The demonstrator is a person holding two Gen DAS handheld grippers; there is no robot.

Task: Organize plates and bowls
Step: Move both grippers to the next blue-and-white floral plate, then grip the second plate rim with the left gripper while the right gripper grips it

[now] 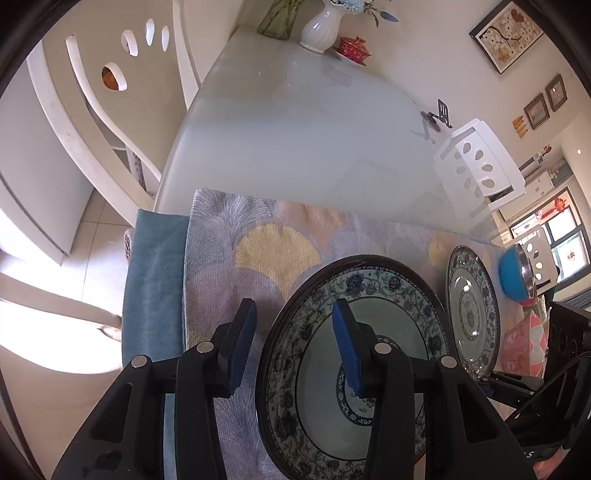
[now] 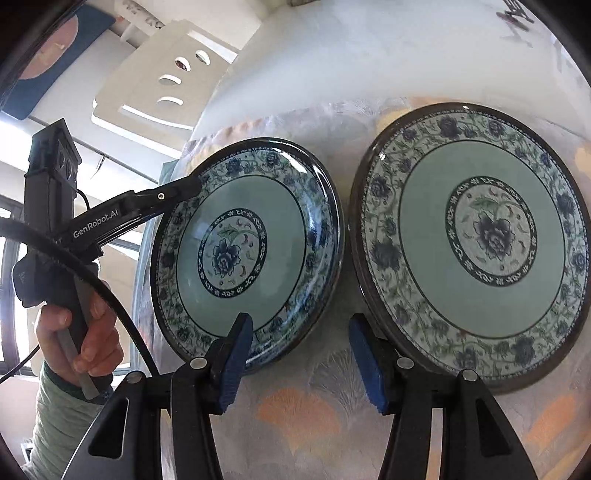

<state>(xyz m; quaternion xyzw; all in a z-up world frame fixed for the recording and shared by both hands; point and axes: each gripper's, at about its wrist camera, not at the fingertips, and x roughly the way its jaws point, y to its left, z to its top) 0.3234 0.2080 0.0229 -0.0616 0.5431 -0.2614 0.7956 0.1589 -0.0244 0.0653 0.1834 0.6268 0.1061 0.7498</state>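
Observation:
Two green plates with blue flower borders lie side by side on a patterned cloth (image 2: 295, 413). My left gripper (image 1: 293, 302) straddles the outer rim of the left plate (image 1: 391, 332). One pad hangs over the cloth and the other over the plate's border, with gaps showing, so it is open. In the right wrist view one of its fingers (image 2: 184, 186) lies at the far rim of that left plate (image 2: 243, 251). My right gripper (image 2: 299, 321) is open above the strip of cloth between the left plate and the right plate (image 2: 476, 236), a pad near each rim.
A blue bowl (image 1: 511, 275) and a red patterned pack (image 1: 522, 343) sit beyond the second plate (image 1: 472, 310). A white vase (image 1: 321, 29) and a red lidded cup (image 1: 352, 46) stand at the glass table's far end. White chairs (image 1: 92, 110) flank the table. A hand (image 2: 85, 332) holds the left gripper.

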